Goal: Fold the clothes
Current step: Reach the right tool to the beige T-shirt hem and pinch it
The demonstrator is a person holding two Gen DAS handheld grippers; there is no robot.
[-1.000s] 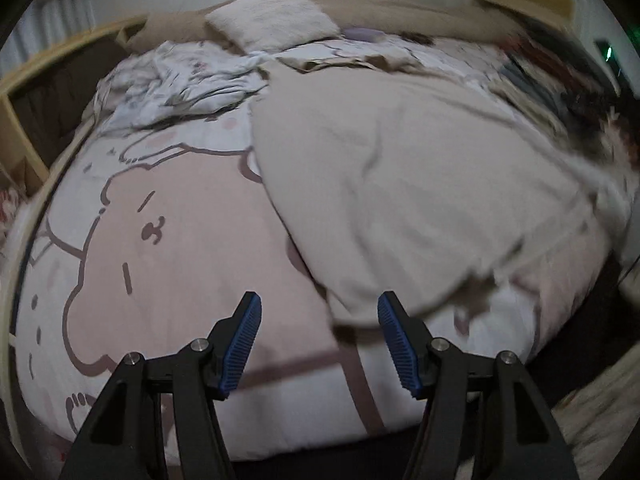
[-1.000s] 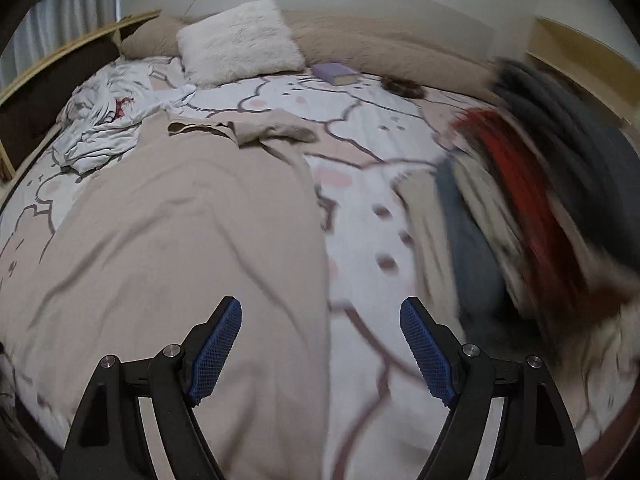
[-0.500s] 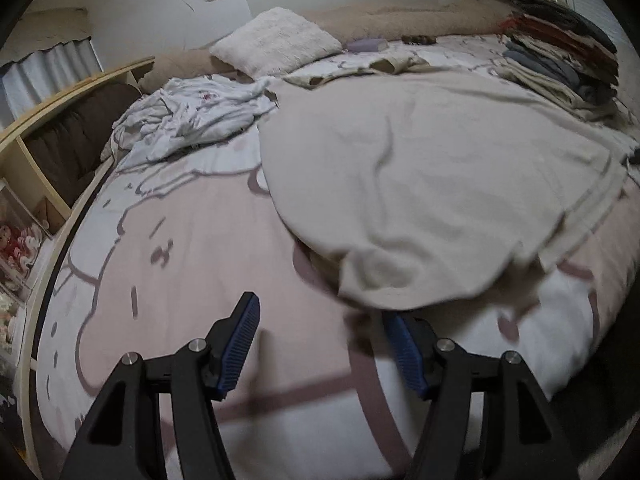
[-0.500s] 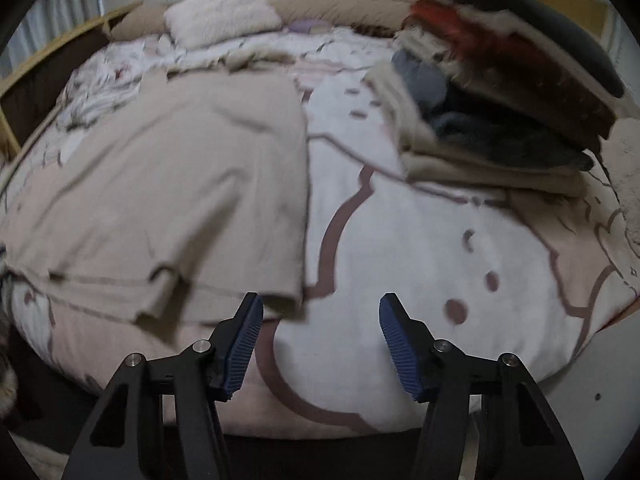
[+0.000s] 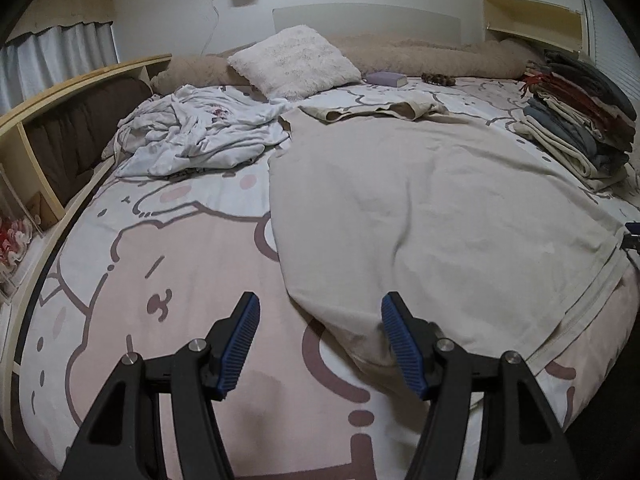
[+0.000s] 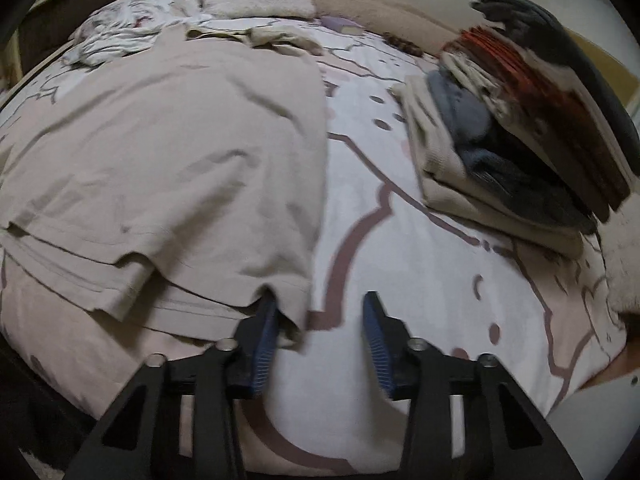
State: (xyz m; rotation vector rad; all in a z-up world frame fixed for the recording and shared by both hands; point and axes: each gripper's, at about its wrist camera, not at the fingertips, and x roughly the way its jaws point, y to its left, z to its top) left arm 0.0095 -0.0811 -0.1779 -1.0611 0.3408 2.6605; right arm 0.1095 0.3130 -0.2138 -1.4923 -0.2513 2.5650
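As I look down both wrist cameras, here is what I have:

Beige garment [image 5: 432, 216]: spread flat over the middle and right of the bed [image 5: 168, 264], its hem hanging toward the near edge; one sleeve [image 5: 376, 111] is bunched at its far end.

Left gripper [image 5: 320, 344]: my jaws stand fairly wide and hold nothing. The right pad sits against the near left corner of the beige garment's hem; the left pad is over bare printed bedcover.

Right gripper [image 6: 320, 336]: my jaws are closing. The near right corner of the beige garment [image 6: 168, 152] lies against the left pad, a fold of hem dropping just inside it; the right pad is well clear of the cloth, over the bedcover. The frame is smeared here, so I cannot say whether the left pad truly touches the fabric.

White garment [image 5: 196, 136]: crumpled in a heap at the far left of the bed, just beside the beige one.

Folded stack [image 5: 580, 120]: at the far right, layers of cream, blue-grey, red and dark grey; in the right wrist view [image 6: 520, 128] it leans, top layers overhanging the near side.

Pillow [image 5: 294, 62]: white and fluffy, at the head of the bed, resting against a long tan bolster [image 5: 432, 50].

Small lilac book [image 5: 386, 79]: just right of the pillow.

Shelf unit [image 5: 60, 120]: wooden, along the left side of the bed.
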